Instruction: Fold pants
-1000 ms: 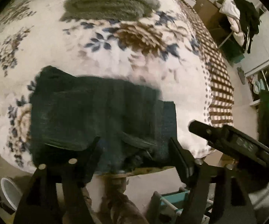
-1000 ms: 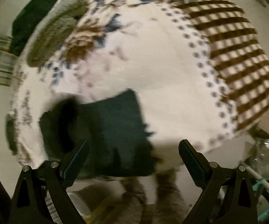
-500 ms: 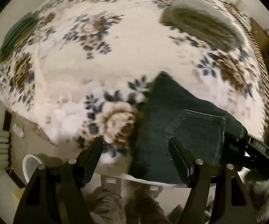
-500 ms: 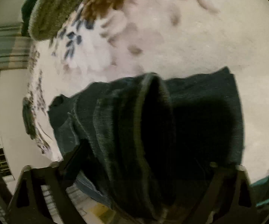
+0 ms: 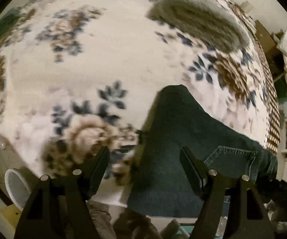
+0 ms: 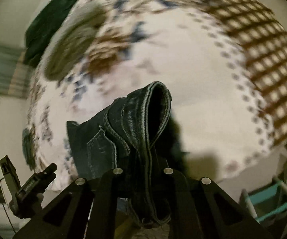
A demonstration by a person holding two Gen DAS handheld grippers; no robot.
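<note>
The floral blanket point(image 5: 107, 63) covers the bed and fills the field ahead of both claws; in the right wrist view its far right portion shows a brown checked pattern.

The pants point(image 5: 175, 139), dark denim, lie folded on the blanket near its front edge. In the left wrist view they sit ahead of and to the right of the claw, with a stitched back pocket just beyond the right finger. In the right wrist view the pants point(image 6: 135, 123) rise directly ahead of the claw as a raised loop of seamed fabric, with a pocket to the left.

A grey-green folded cloth point(image 5: 199, 22) lies far ahead and to the right of the left claw, well apart from the pants. A dark green garment point(image 6: 49, 23) lies at the far left edge of the bed in the right wrist view.

The left gripper point(image 5: 144, 169) is spread wide and holds nothing; its right finger overlaps the pants in the picture, and contact cannot be determined.

The right gripper point(image 6: 143, 171) is closed narrow, clamping the denim fold between its fingers.

The left gripper's body is visible at lower left of the right claw.
</note>
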